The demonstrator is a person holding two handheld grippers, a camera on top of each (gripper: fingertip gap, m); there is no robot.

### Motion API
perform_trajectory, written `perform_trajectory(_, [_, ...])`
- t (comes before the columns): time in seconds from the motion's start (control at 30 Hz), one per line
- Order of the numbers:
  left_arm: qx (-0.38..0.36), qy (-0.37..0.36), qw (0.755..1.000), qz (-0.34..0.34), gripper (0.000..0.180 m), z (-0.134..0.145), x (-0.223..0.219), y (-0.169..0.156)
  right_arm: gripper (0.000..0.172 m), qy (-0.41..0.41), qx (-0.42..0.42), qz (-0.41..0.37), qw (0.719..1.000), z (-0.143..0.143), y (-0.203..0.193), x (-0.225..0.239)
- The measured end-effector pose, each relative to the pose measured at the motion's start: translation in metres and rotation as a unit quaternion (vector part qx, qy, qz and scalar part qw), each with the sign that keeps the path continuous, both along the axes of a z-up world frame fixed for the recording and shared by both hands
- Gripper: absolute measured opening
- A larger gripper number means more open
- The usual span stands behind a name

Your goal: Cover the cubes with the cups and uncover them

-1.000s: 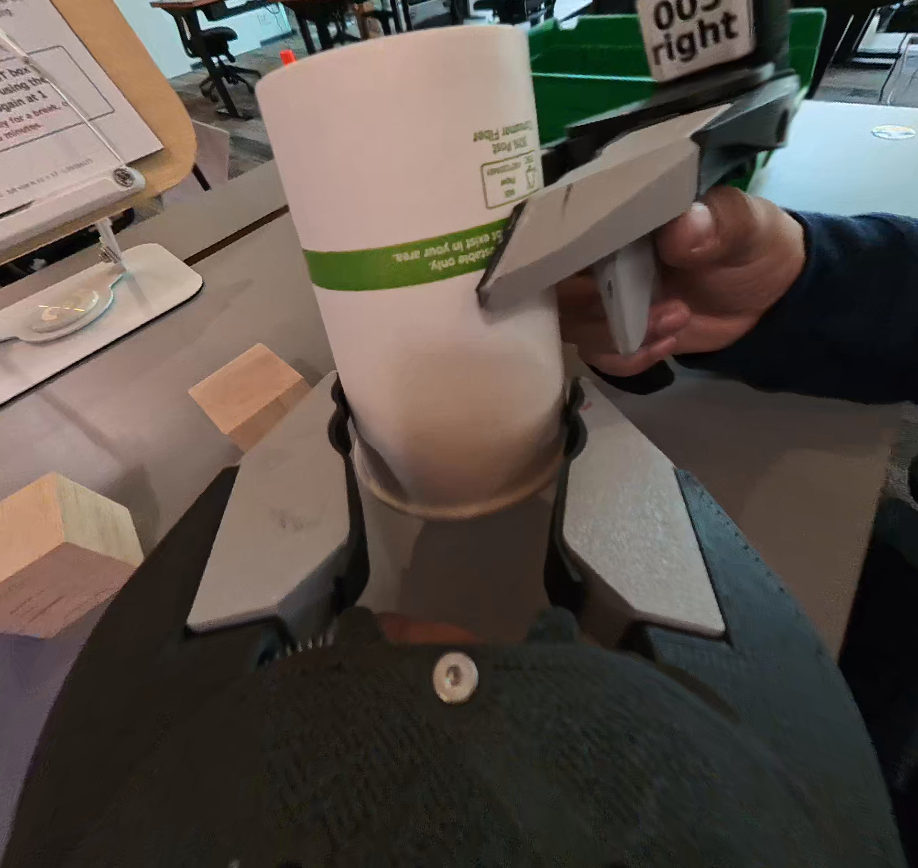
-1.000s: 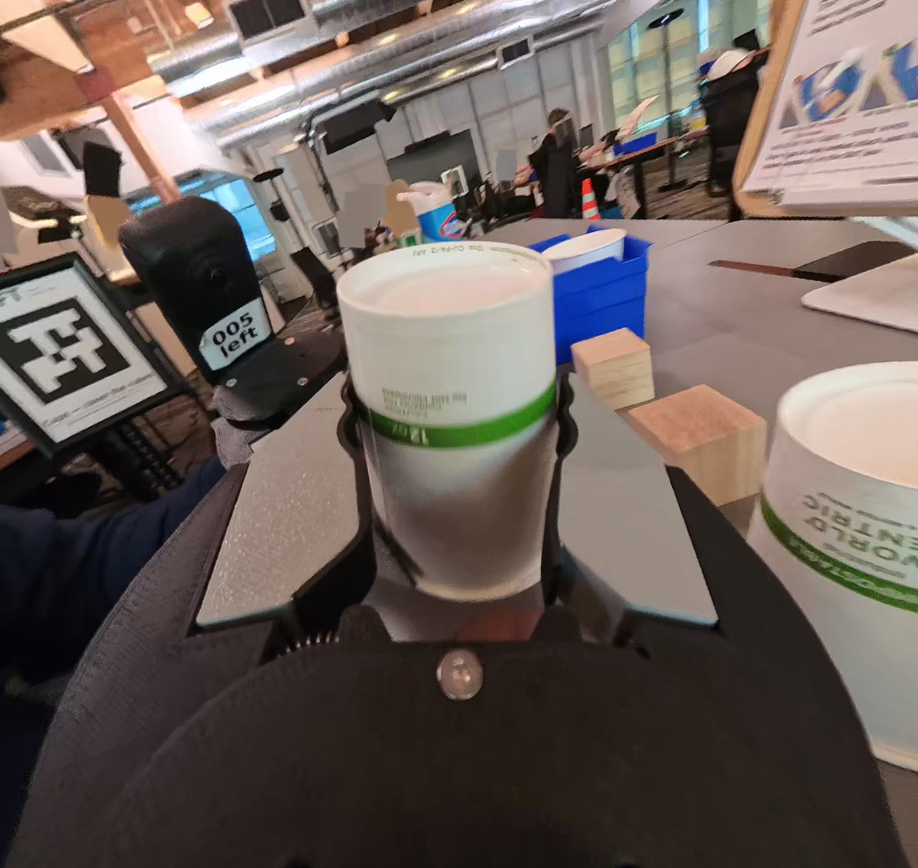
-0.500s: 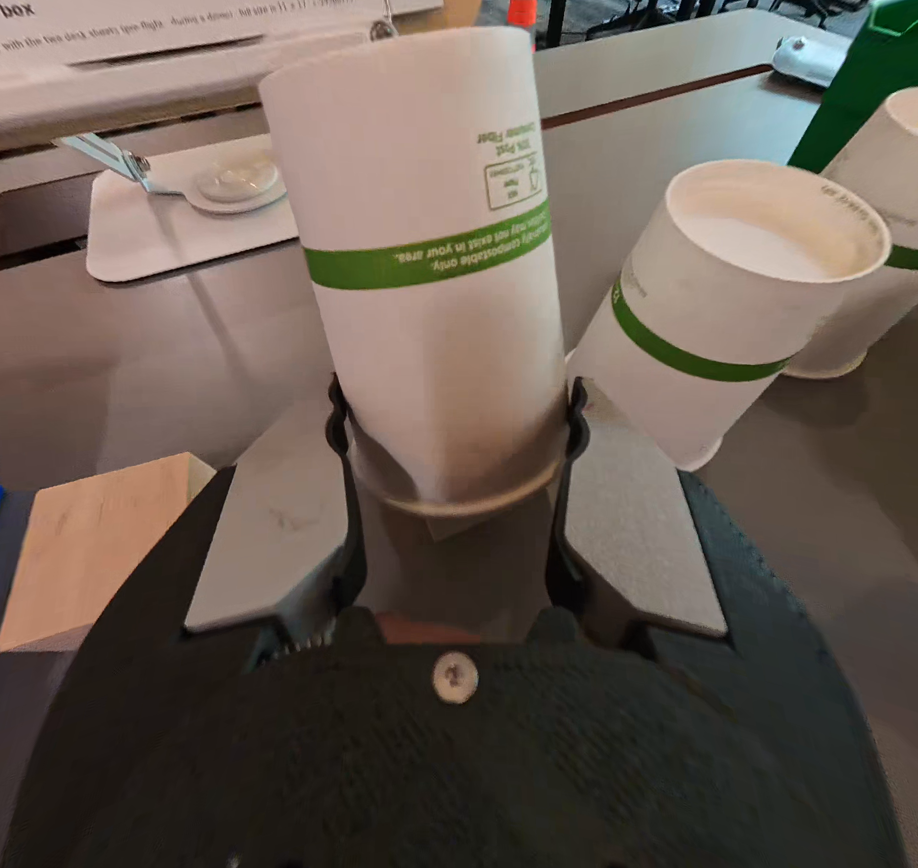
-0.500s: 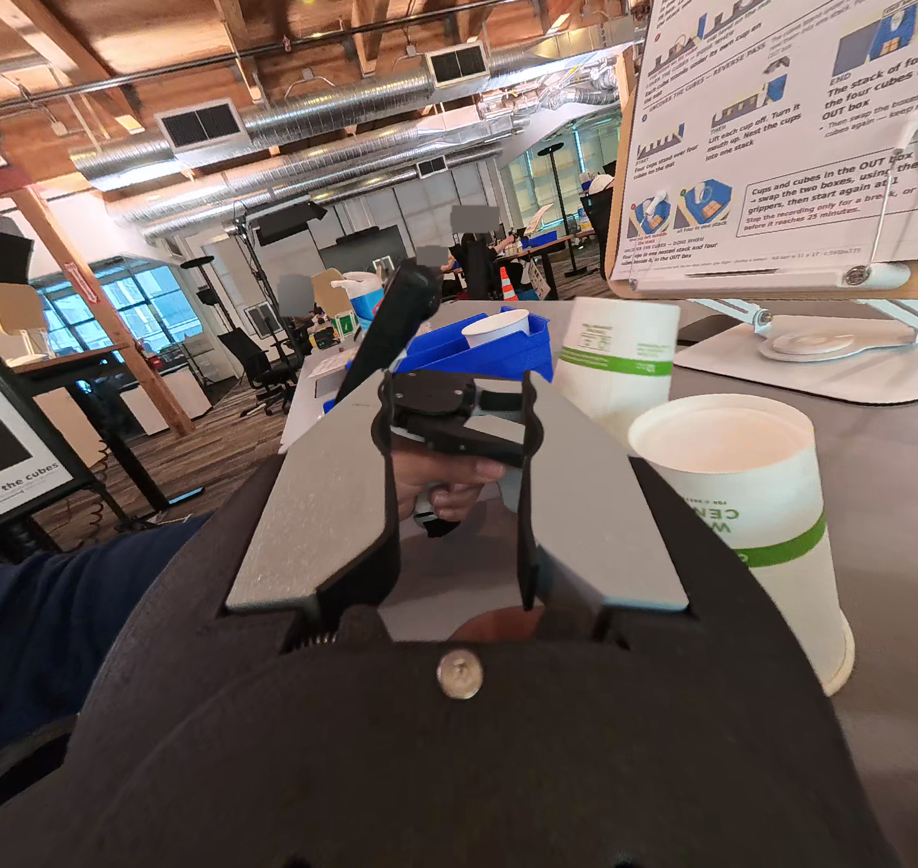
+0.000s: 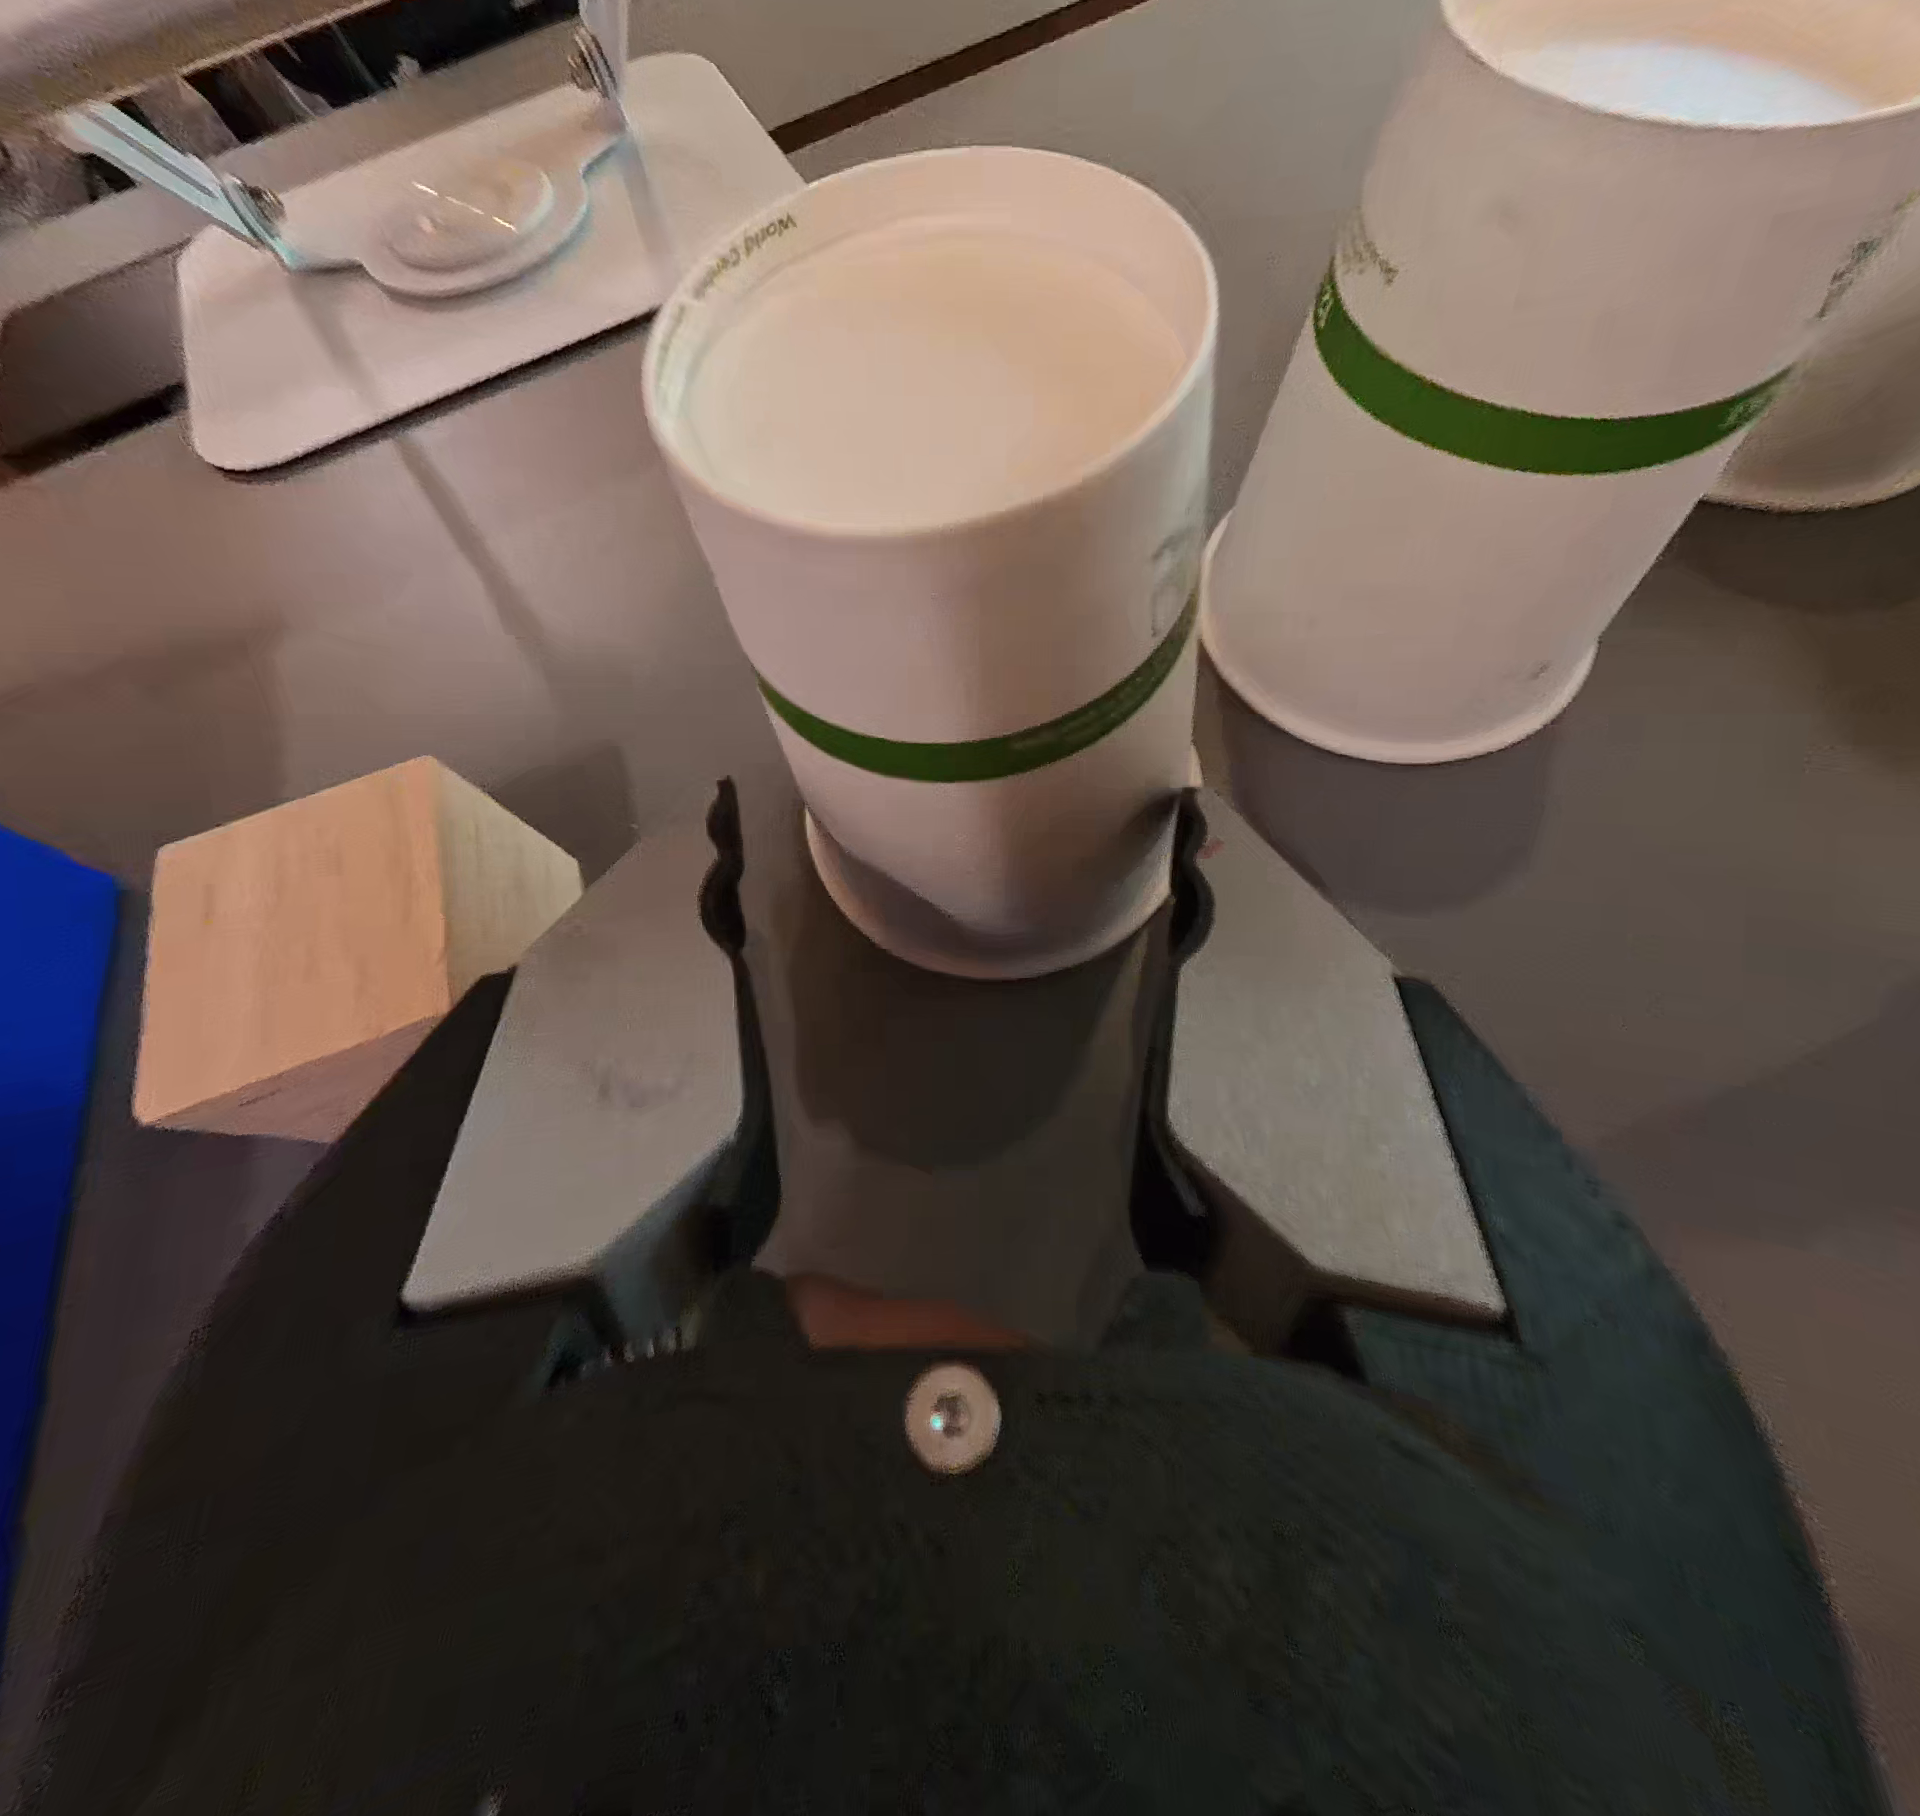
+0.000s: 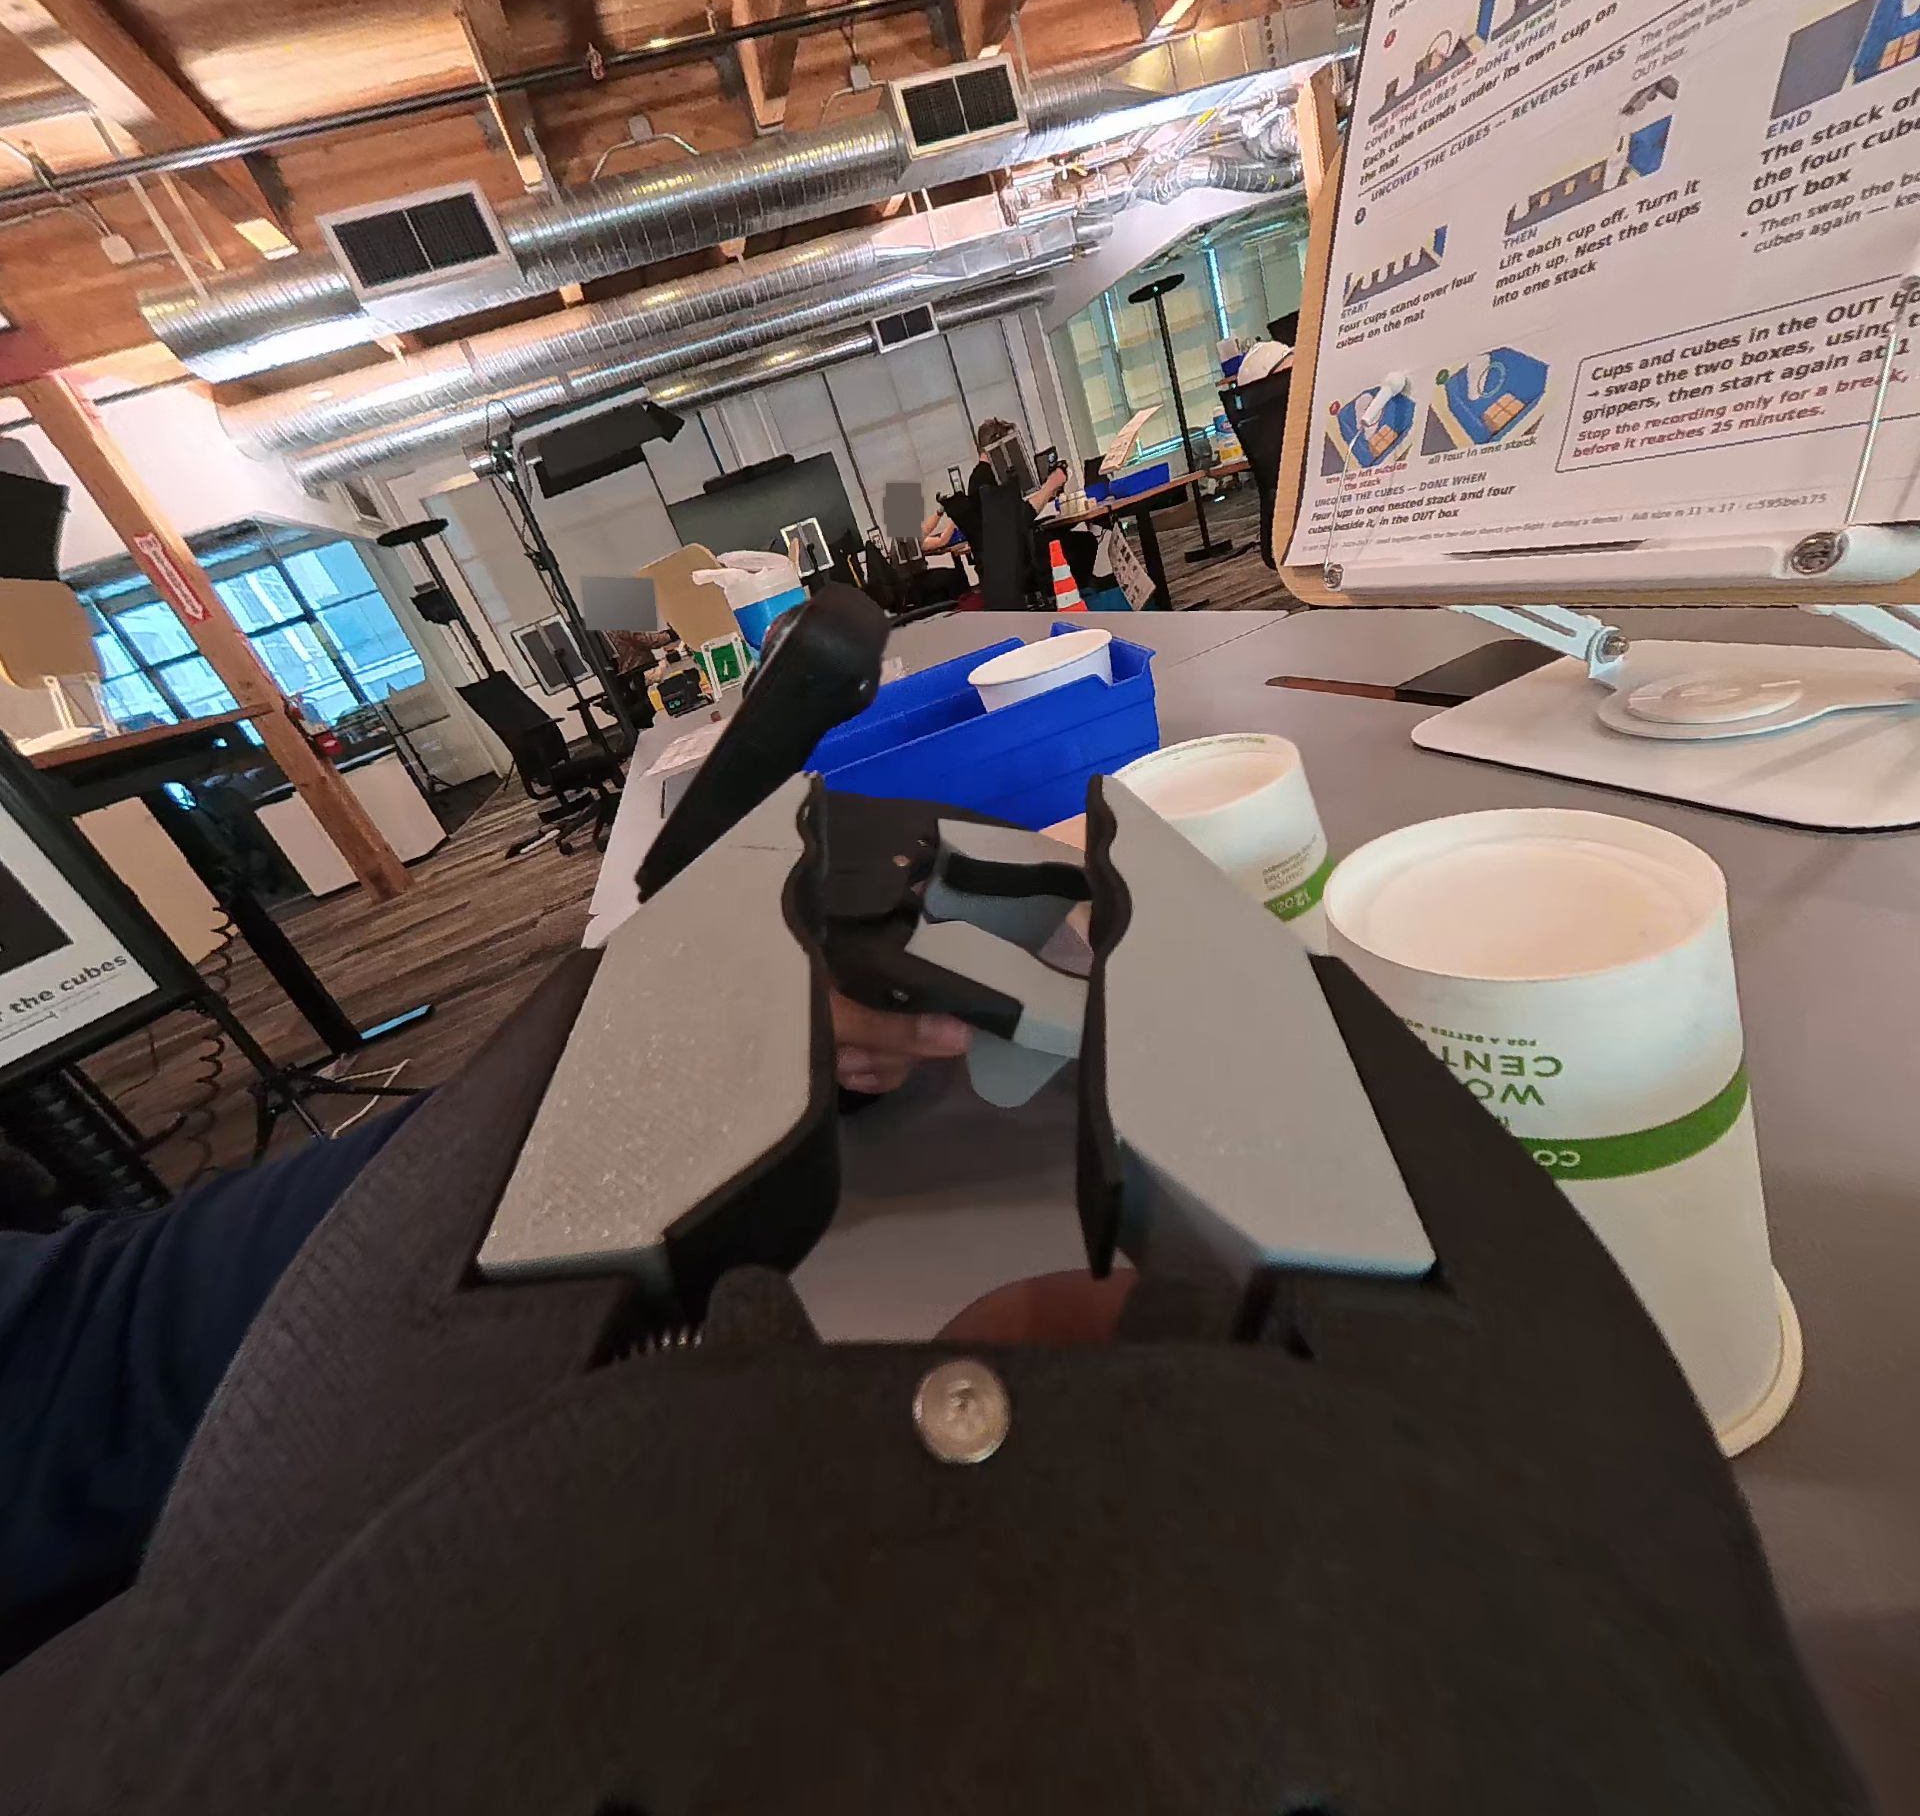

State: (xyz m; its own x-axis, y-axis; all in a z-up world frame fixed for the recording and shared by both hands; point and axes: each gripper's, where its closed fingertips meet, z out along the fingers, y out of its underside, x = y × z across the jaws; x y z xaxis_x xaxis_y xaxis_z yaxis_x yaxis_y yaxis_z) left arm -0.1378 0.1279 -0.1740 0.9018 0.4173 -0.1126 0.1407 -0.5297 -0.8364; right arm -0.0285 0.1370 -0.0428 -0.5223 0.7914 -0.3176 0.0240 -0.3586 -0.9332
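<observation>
Here the left gripper (image 5: 956, 831) stands nearest in its own view, jaws spread about the rim end of an inverted white paper cup with a green band (image 5: 966, 561); the right fingertip (image 5: 1190, 867) touches the cup's wall, while a gap shows between the cup and the left fingertip (image 5: 722, 867), so I judge the cup released rather than pinched. The cup stands mouth-down on the grey tabletop (image 5: 1662, 883), its long axis roughly upright and leaning toward twelve o'clock, closed base uppermost; whether a cube sits beneath it cannot be told. At nine o'clock a pale wooden cube (image 5: 301, 945) sits bare, so the covering step seems in hand and unfinished; the next move calls for backing the fingers off without tipping the cup, then fetching another for that cube. At two o'clock, just beside, a second banded cup (image 5: 1475, 478) stands inverted. The right gripper (image 6: 956, 873) hangs with jaws partly parted on nothing; beyond it, at eleven o'clock, a blue plastic bin (image 6: 997, 748) holds one more white cup (image 6: 1044, 670).
</observation>
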Motion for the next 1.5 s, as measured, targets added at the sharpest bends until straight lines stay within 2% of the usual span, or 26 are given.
perform_trajectory(0.17, [-0.012,0.055,0.998,0.029,0.083,0.011,-0.007,-0.032,0.045,0.008,0.003,-0.010,1.000,0.002,0.003,0.001])
perform_trajectory(0.27, [0.007,0.068,0.997,0.041,0.080,0.033,-0.009,-0.051,0.045,0.006,0.001,-0.011,1.000,0.001,0.003,0.000])
perform_trajectory(0.33, [0.020,0.082,0.995,0.055,0.079,0.062,-0.018,-0.067,0.045,0.004,0.000,-0.008,1.000,0.000,0.002,0.000])
perform_trajectory(0.43, [0.034,0.150,0.983,0.099,0.078,0.128,-0.047,-0.095,0.044,0.007,0.006,-0.011,1.000,0.002,0.001,0.001])
perform_trajectory(0.53, [0.016,0.206,0.969,0.132,0.068,0.175,-0.087,-0.114,0.043,0.009,0.006,-0.013,1.000,0.003,0.001,0.001])
perform_trajectory(0.6, [-0.012,0.154,0.979,0.130,0.069,0.169,-0.115,-0.117,0.043,0.006,0.003,-0.010,1.000,0.003,0.001,0.001])
perform_trajectory(0.67, [-0.059,0.078,0.987,0.126,0.076,0.142,-0.140,-0.119,0.043,0.005,0.002,-0.011,1.000,0.002,0.002,0.001])
perform_trajectory(0.7, [-0.087,0.055,0.985,0.135,0.074,0.125,-0.155,-0.124,0.043,0.004,0.002,-0.012,1.000,0.002,0.002,0.001])
perform_trajectory(0.73, [-0.117,0.038,0.982,0.146,0.065,0.105,-0.169,-0.129,0.043,0.003,0.002,-0.013,1.000,0.002,0.003,0.001])
perform_trajectory(0.77, [-0.156,0.019,0.976,0.150,0.049,0.079,-0.179,-0.135,0.042,0.002,0.001,-0.014,1.000,0.002,0.003,0.001])
perform_trajectory(0.8, [-0.200,0.006,0.968,0.151,0.017,0.055,-0.188,-0.144,0.042,0.002,0.000,-0.015,1.000,0.002,0.004,0.001])
perform_trajectory(0.83, [-0.186,0.030,0.970,0.156,0.005,0.058,-0.197,-0.143,0.041,0.001,-0.002,-0.015,1.000,0.003,0.005,0.001])
perform_trajectory(0.87, [-0.201,0.033,0.962,0.184,0.000,0.061,-0.203,-0.152,0.041,0.001,-0.003,-0.015,1.000,0.003,0.005,0.001])
perform_trajectory(0.9, [-0.200,0.064,0.961,0.179,0.000,0.074,-0.205,-0.152,0.041,0.001,-0.005,-0.015,1.000,0.003,0.006,0.001])
perform_trajectory(1.0, [-0.098,0.152,0.971,0.154,0.000,0.145,-0.181,-0.135,0.041,-0.004,-0.013,-0.003,1.000,0.003,0.004,0.002])
perform_trajectory(1.1, [0.068,0.223,0.969,0.085,0.000,0.223,-0.112,-0.112,0.043,-0.016,-0.016,0.025,0.999,-0.001,-0.007,0.002])
perform_trajectory(1.17, [0.208,0.197,0.958,-0.014,0.000,0.252,-0.039,-0.091,0.045,-0.023,-0.006,0.048,0.999,-0.005,-0.018,0.003])
perform_trajectory(1.2, [0.266,0.166,0.947,-0.066,0.000,0.257,-0.003,-0.082,0.047,-0.024,0.002,0.062,0.998,-0.006,-0.025,0.005])
perform_trajectory(1.27, [0.329,0.106,0.928,-0.139,0.000,0.245,0.055,-0.066,0.054,-0.022,0.010,0.092,0.995,-0.007,-0.039,0.009])
perform_trajectory(1.37, [0.364,0.039,0.915,-0.168,0.000,0.198,0.103,-0.044,0.063,0.000,-0.038,0.133,0.990,0.005,-0.049,0.017])
perform_trajectory(1.4, [0.372,-0.003,0.909,-0.186,0.000,0.178,0.119,-0.035,0.064,0.009,-0.071,0.137,0.988,0.012,-0.045,0.018])
perform_trajectory(1.43, [0.386,-0.054,0.899,-0.198,0.003,0.162,0.133,-0.027,0.072,0.007,-0.099,0.135,0.986,0.015,-0.038,0.017])
perform_trajectory(1.5, [0.421,-0.106,0.881,-0.187,0.010,0.140,0.144,-0.020,0.071,-0.014,-0.137,0.142,0.980,0.013,-0.027,0.014])
